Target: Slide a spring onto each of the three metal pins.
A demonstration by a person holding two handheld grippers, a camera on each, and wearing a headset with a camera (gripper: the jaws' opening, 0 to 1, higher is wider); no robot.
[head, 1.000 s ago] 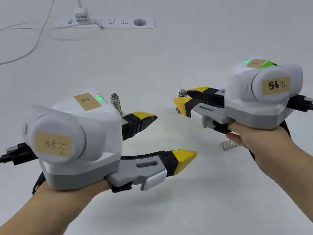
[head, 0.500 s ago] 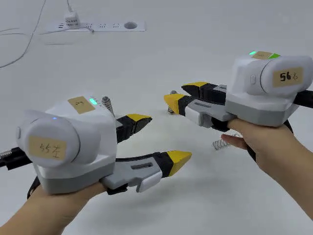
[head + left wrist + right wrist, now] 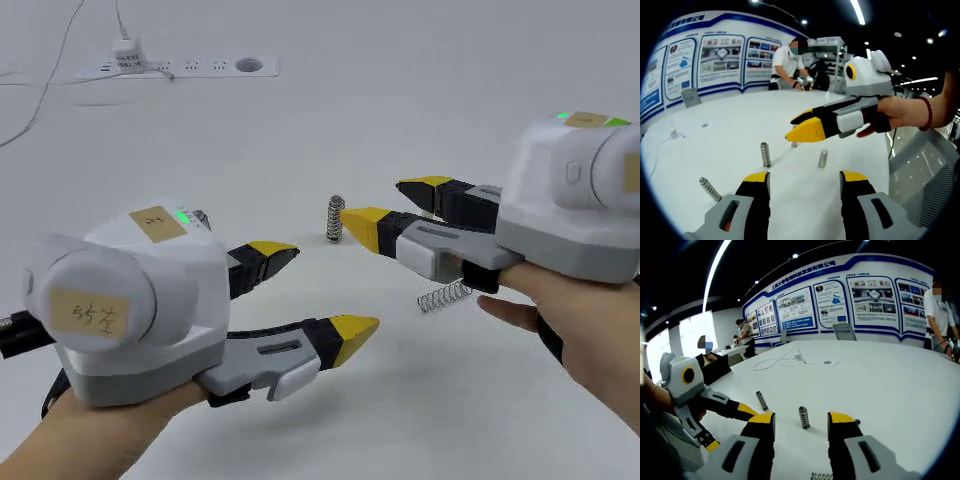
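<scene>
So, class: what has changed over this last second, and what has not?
The right gripper has drawn back from the sprung pin, which now stands clear of its open jaws. The left gripper stays open and empty; the loose spring still lies on the table.

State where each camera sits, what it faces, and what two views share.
Head view: on the headset, facing forward and down at the table; left hand holds the left gripper, right hand the right gripper.
Left gripper view: on the left gripper, facing along its jaws; right gripper and right hand show at the right.
Right gripper view: on the right gripper, facing along its jaws toward wall posters; left gripper at left.
Shared: head and right gripper views both show the upright spring.
</scene>
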